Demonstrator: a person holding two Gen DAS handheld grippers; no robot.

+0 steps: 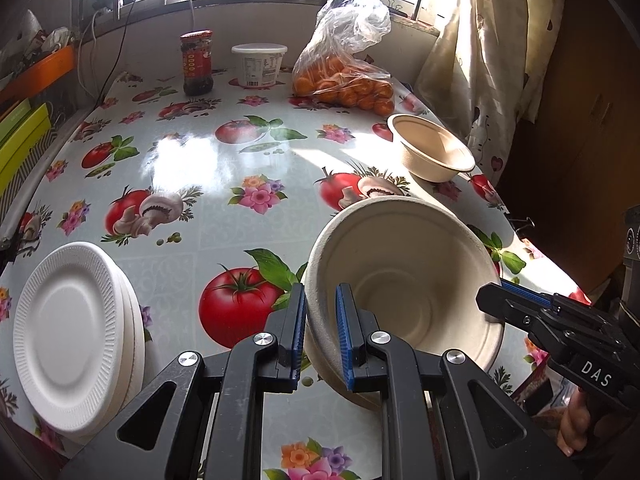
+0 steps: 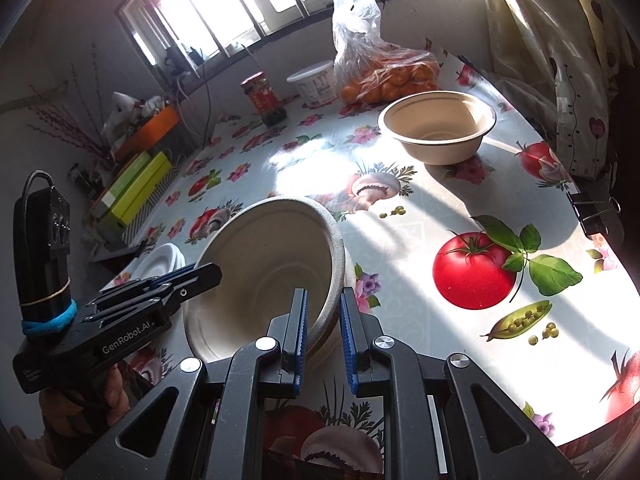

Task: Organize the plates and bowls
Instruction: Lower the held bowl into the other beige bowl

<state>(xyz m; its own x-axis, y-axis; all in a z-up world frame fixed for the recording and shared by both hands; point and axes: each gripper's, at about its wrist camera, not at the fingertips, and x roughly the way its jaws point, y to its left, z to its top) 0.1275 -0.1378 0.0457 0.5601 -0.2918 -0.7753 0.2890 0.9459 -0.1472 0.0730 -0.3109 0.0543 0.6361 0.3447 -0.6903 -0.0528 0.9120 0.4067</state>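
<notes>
A beige paper bowl (image 1: 400, 272) (image 2: 264, 264) hangs tilted low over the tomato-print tablecloth (image 1: 192, 160), held from both sides. My left gripper (image 1: 322, 328) (image 2: 200, 272) is shut on its left rim. My right gripper (image 2: 324, 332) (image 1: 492, 296) is shut on the opposite rim. In the right wrist view a second rim shows just under the held one, so I cannot tell whether this is one bowl or two nested. Another beige bowl (image 1: 432, 148) (image 2: 436, 120) stands upright near the table's right edge. A stack of white foam plates (image 1: 68, 332) (image 2: 160, 264) lies at the near left.
At the back stand a red-lidded jar (image 1: 197, 62), a white tub (image 1: 259, 64) and a plastic bag of oranges (image 1: 344, 80). A curtain (image 1: 480, 60) hangs at the right. Green boxes (image 1: 24, 140) line the left edge. A binder clip (image 2: 592, 208) grips the right edge.
</notes>
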